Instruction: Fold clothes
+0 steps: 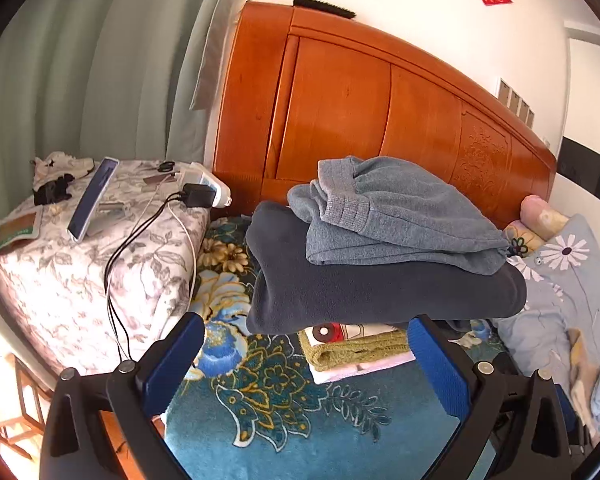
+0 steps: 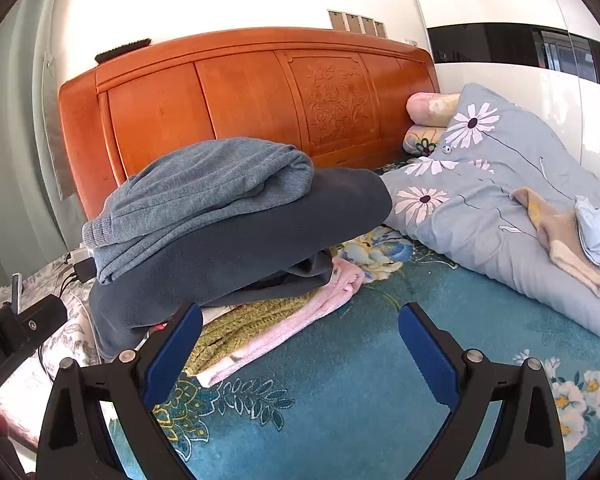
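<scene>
1. Folded clothes (image 1: 380, 264) sit stacked at frame centre on my teal floral blanket (image 1: 340, 420), a grey sweater (image 1: 400, 216) on top of a dark fleece (image 1: 360, 292), just beyond my fingertips
2. My left gripper (image 1: 312, 360) is spread wide with nothing between the pads; my right gripper (image 2: 300, 344) is likewise spread and empty
3. Under the fleece lie a green knit (image 2: 240, 324) and a pink towel (image 2: 300, 320)
4. Behind stands the wooden headboard (image 2: 240, 92); a blue flowered pillow (image 2: 500, 184) lies at right; a phone (image 1: 92, 200) and cables lie at left
</scene>
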`<move>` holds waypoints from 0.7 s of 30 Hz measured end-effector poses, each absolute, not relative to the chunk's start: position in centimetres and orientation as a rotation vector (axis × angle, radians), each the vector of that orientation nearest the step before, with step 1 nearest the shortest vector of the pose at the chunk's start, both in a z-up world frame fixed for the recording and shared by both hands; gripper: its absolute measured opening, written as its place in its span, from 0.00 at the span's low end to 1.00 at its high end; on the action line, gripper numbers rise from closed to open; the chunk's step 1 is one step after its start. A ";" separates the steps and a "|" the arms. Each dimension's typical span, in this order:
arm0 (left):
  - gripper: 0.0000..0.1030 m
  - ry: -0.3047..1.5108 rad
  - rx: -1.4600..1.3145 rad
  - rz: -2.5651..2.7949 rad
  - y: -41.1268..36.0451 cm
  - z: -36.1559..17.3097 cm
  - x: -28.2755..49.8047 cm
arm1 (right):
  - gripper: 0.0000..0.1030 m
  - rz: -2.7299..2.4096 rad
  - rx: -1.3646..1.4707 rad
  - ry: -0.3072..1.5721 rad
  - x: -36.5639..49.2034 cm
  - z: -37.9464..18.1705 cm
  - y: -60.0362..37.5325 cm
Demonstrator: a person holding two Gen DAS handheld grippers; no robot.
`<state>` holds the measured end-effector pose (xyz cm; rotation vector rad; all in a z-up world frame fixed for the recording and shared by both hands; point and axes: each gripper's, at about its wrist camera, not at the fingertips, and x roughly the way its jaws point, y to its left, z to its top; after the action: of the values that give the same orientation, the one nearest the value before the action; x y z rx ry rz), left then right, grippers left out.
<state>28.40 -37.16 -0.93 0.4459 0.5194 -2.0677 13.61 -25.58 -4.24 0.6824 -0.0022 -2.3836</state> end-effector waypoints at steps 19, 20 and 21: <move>1.00 0.534 0.452 -2.056 -38.3 -2.0 29.2 | 0.96 -2.465 0.642 -0.084 14.6 -2.8 -26.1; 1.00 0.529 0.456 -2.061 -38.3 -2.0 29.1 | 0.96 -2.469 0.638 -0.086 14.7 -2.8 -26.0; 1.00 0.522 0.461 -2.064 -38.2 -2.0 29.0 | 0.96 -2.474 0.634 -0.089 14.7 -2.8 -25.9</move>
<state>28.96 -38.22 -2.00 0.4613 0.5222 -2.0636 14.72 -25.94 -2.77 0.6339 -0.0890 -2.4739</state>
